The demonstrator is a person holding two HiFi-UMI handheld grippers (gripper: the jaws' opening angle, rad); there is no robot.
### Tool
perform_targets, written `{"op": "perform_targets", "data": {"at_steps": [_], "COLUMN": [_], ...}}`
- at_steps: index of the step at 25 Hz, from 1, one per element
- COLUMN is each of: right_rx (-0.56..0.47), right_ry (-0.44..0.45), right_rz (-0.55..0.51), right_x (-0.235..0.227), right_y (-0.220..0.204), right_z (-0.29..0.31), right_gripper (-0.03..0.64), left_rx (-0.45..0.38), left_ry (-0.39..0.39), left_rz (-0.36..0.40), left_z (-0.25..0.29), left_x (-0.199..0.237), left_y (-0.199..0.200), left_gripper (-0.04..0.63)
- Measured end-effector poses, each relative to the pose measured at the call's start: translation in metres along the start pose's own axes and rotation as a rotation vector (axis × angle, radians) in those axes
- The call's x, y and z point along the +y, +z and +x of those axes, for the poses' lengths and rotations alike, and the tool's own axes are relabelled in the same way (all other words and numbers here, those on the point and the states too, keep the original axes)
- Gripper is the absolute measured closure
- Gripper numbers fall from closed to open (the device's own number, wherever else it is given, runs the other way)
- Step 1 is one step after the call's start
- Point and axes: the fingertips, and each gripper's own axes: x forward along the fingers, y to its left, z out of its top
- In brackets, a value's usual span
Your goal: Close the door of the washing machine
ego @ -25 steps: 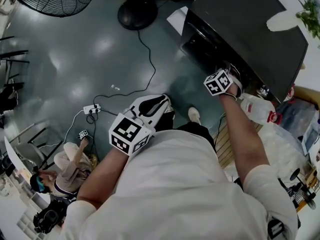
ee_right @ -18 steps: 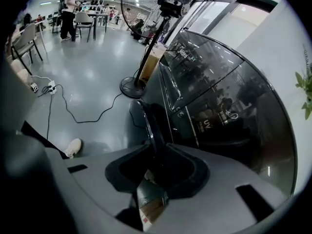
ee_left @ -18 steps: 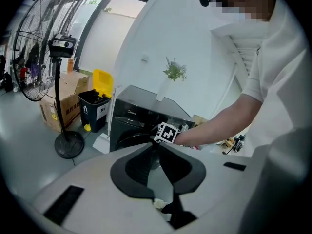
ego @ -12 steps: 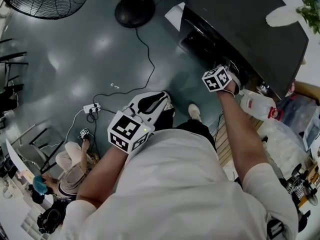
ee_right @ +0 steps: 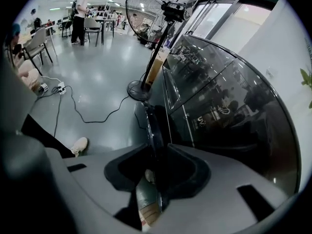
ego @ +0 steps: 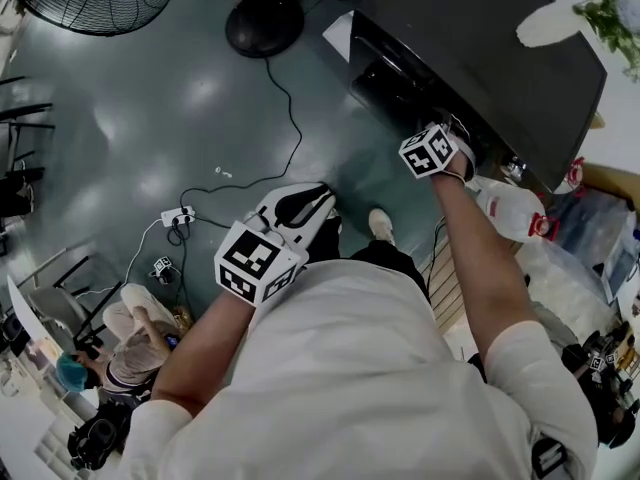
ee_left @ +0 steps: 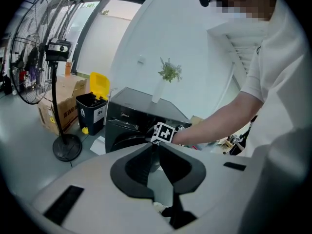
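Two hand-held tools, one dark washing machine [ego: 500,48] on a grey-green floor [ego: 150,118]. The right tool [ee_right: 157,150], at the end of an outstretched arm, is clamped on the rim of the machine's door [ee_right: 155,123]. In the right gripper view the dark rim runs up between both jaws, with the glossy cabinet front to its right. How far the door stands open cannot be told. From the head view, this tool sits against the machine's front face, near the corner closest to the person.

The left tool [ee_left: 155,146] has its jaws brought together tip to tip on nothing. It is held back close to the person's torso, well apart from the machine and pointing towards it.

A pedestal fan's round base [ego: 262,23] stands on the floor left of the machine. A black cable [ego: 290,118] trails from there to a white power strip [ego: 180,216]. A clear bottle [ego: 512,213] with a red cap lies under the right forearm, beside the machine. A yellow-lidded bin [ee_left: 92,106] stands just beside the machine, with a cardboard box [ee_left: 51,113] past it. A green plant [ee_left: 168,73] rises from a white vase on the machine's top. Another person [ego: 140,333] sits on the floor at lower left.
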Motion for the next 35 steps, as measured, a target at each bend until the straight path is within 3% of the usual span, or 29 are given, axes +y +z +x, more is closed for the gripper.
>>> {"op": "perform_targets", "data": {"at_steps": [12,24,35], "right_rx": [-0.199,-0.523,-0.638], "right_ry": [0.235,0.507,0.729], "right_rz": [0.091,0.206,0.225], "right_x": [0.020,0.039,0.062], "right_y": [-0.007,0.002,-0.032], "right_z": [-0.073,-0.215,-0.312], "right_gripper": [0.543,0.600,0.607], "left_rx": [-0.069,-0.152,-0.222], "left_ry": [0.037,0.098,0.166], "left_rz": [0.013,0.004,-0.065], "left_z": [0.013,0.012,0.004], "left_x": [-0.054,-0.111,-0.148], "left_y": [0.004,0.006,-0.006], "left_gripper": [0.543,0.543,0.551]}}
